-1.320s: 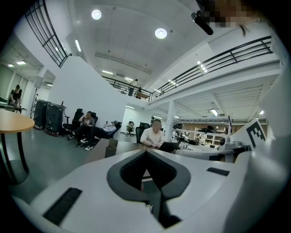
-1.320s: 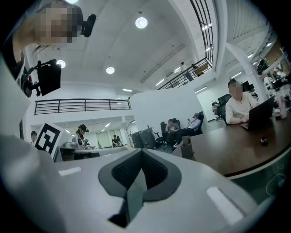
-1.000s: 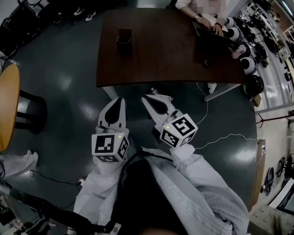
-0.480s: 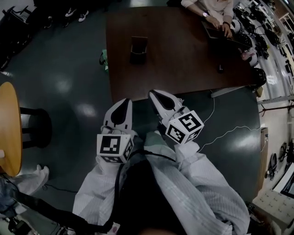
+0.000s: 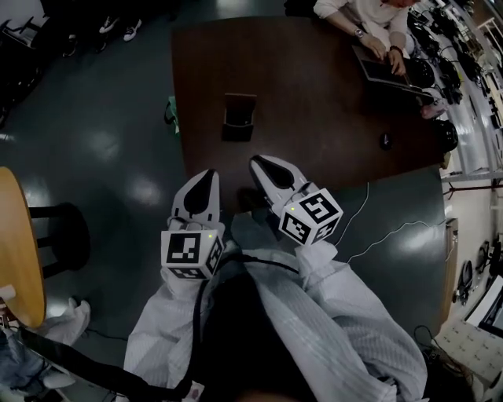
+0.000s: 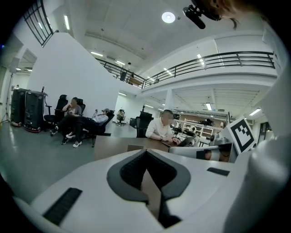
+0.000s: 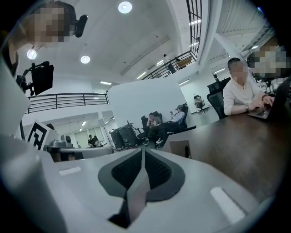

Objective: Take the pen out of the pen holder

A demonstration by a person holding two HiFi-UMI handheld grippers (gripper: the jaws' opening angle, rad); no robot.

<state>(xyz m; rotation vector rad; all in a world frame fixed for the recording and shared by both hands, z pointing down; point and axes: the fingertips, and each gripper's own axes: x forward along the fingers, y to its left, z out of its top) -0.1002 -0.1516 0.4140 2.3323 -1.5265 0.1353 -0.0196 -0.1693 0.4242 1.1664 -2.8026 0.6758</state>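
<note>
A dark, square pen holder [image 5: 238,116] stands on the brown table [image 5: 314,110], near its left end. Its inside is dark, and I cannot make out a pen in the head view. My left gripper [image 5: 209,173] and right gripper [image 5: 258,162] are side by side at the table's near edge, short of the holder, both shut and empty. The holder [image 6: 135,147] shows small just above the left gripper [image 6: 146,151] jaw tips in the left gripper view. In the right gripper view the holder [image 7: 180,147] stands right of the gripper [image 7: 142,149] tips.
A person [image 5: 365,20] works at a laptop [image 5: 377,67] at the table's far right, with a mouse [image 5: 384,141] nearby. A round wooden table [image 5: 16,251] and a stool [image 5: 63,235] stand at left. A white cable [image 5: 393,232] lies on the floor at right.
Both grippers have moved forward together toward the table; the table and pen holder now sit lower and closer in the head view. The jaws stay shut.
</note>
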